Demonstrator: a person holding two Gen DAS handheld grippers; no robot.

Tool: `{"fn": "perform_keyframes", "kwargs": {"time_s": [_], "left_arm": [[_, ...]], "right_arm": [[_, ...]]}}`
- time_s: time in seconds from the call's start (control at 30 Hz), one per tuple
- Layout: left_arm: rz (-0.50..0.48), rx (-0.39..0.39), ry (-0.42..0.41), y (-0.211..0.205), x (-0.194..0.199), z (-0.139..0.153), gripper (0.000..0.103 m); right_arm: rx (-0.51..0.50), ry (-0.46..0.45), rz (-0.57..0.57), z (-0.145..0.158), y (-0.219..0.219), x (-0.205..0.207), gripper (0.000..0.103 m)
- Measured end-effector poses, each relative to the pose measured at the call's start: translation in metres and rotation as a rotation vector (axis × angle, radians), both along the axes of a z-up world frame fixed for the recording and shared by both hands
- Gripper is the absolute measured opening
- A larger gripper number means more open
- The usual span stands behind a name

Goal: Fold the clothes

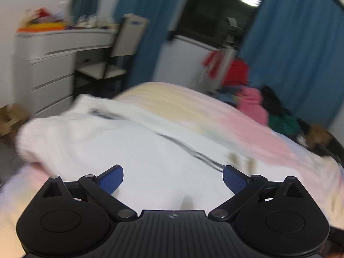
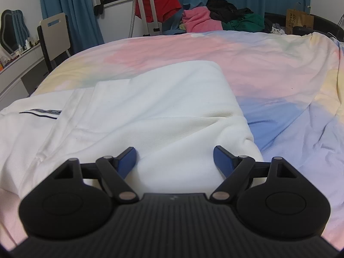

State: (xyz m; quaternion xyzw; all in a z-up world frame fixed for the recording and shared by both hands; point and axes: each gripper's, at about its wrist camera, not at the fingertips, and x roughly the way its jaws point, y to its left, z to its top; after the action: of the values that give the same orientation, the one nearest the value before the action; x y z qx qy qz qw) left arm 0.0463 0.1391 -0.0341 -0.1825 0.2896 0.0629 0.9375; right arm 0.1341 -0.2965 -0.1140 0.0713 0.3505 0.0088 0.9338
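Note:
A white garment (image 2: 150, 99) with a dark striped trim (image 2: 40, 112) lies partly folded on the pastel bedspread (image 2: 268, 68). In the left wrist view the same white garment (image 1: 120, 142) is blurred and fills the middle of the bed. My left gripper (image 1: 173, 178) hovers over it, jaws spread wide, with nothing between the blue pads (image 1: 112, 179). My right gripper (image 2: 175, 160) is low over the garment's near right part, jaws also apart. White cloth lies under and between its fingers (image 2: 128, 161) but is not pinched.
A heap of pink, black, green and red clothes (image 2: 204, 19) sits at the bed's far edge beside a metal stand (image 2: 148, 6). A white dresser (image 1: 47, 64) and a chair (image 1: 114, 64) stand left of the bed. Blue curtains (image 1: 290, 43) hang behind. A paper bag (image 2: 298, 20) stands far right.

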Motion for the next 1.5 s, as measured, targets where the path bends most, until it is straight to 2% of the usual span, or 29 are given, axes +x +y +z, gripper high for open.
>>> {"fn": "perform_keyframes", "kwargs": {"time_s": [0.03, 0.1, 0.17, 0.27, 0.33, 0.47, 0.53, 0.57, 0.63, 0.73, 0.87, 0.97, 1.13, 1.17, 1.23, 1.3, 1.37, 1.43, 1.47, 1.5], "left_arm": [[0.028, -0.027, 0.024, 0.015, 0.001, -0.001, 0.102], [0.069, -0.135, 0.084, 0.044, 0.006, -0.010, 0.102], [0.117, -0.294, 0.113, 0.072, 0.009, -0.024, 0.102], [0.185, -0.567, 0.111, 0.107, 0.013, -0.049, 0.101], [0.219, -0.702, 0.093, 0.120, 0.019, -0.063, 0.099], [0.298, -0.788, 0.081, 0.131, 0.027, -0.083, 0.090], [0.337, -0.823, 0.078, 0.136, 0.030, -0.092, 0.090], [0.348, -0.828, 0.074, 0.136, 0.031, -0.095, 0.089], [0.343, -0.781, 0.088, 0.130, 0.029, -0.091, 0.085], [0.319, -0.743, 0.145, 0.121, 0.020, -0.083, 0.088], [0.294, -0.759, 0.164, 0.119, 0.005, -0.083, 0.089], [0.299, -0.784, 0.168, 0.124, 0.008, -0.088, 0.092], [0.407, -0.825, 0.093, 0.141, 0.029, -0.101, 0.090], [0.431, -0.793, 0.066, 0.142, 0.030, -0.099, 0.083], [0.477, -0.676, 0.029, 0.143, 0.032, -0.092, 0.070], [0.501, -0.587, 0.010, 0.146, 0.031, -0.088, 0.062], [0.503, -0.574, -0.011, 0.150, 0.032, -0.087, 0.044], [0.501, -0.568, -0.038, 0.150, 0.030, -0.084, 0.034], [0.499, -0.545, -0.051, 0.146, 0.031, -0.079, 0.028], [0.493, -0.511, -0.060, 0.140, 0.031, -0.072, 0.026]], "right_arm": [[0.001, 0.000, -0.001, 0.000, 0.000, 0.000, 0.081], [0.003, -0.001, -0.003, 0.000, 0.001, -0.001, 0.081], [0.006, -0.002, -0.007, 0.001, 0.000, -0.001, 0.080], [0.014, -0.005, -0.016, 0.003, 0.000, -0.001, 0.080], [0.012, -0.010, -0.018, 0.003, 0.001, -0.002, 0.080], [-0.007, -0.031, -0.004, 0.005, 0.008, -0.005, 0.080], [-0.011, -0.049, 0.004, 0.008, 0.012, -0.008, 0.080], [-0.009, -0.064, 0.012, 0.011, 0.014, -0.011, 0.080], [-0.014, -0.099, 0.040, 0.018, 0.021, -0.019, 0.080], [-0.057, -0.150, 0.099, 0.025, 0.035, -0.029, 0.080], [-0.155, -0.174, 0.152, 0.024, 0.056, -0.034, 0.080], [-0.158, -0.148, 0.176, 0.018, 0.062, -0.031, 0.080], [-0.181, -0.120, 0.199, 0.008, 0.071, -0.026, 0.080], [-0.185, -0.123, 0.200, 0.008, 0.072, -0.027, 0.080], [-0.180, -0.138, 0.201, 0.010, 0.073, -0.028, 0.080], [-0.173, -0.162, 0.204, 0.015, 0.075, -0.032, 0.080], [-0.165, -0.198, 0.218, 0.020, 0.077, -0.037, 0.080], [-0.157, -0.213, 0.251, 0.023, 0.081, -0.041, 0.080], [-0.157, -0.209, 0.270, 0.023, 0.084, -0.041, 0.080], [-0.159, -0.183, 0.297, 0.018, 0.087, -0.040, 0.080]]}}
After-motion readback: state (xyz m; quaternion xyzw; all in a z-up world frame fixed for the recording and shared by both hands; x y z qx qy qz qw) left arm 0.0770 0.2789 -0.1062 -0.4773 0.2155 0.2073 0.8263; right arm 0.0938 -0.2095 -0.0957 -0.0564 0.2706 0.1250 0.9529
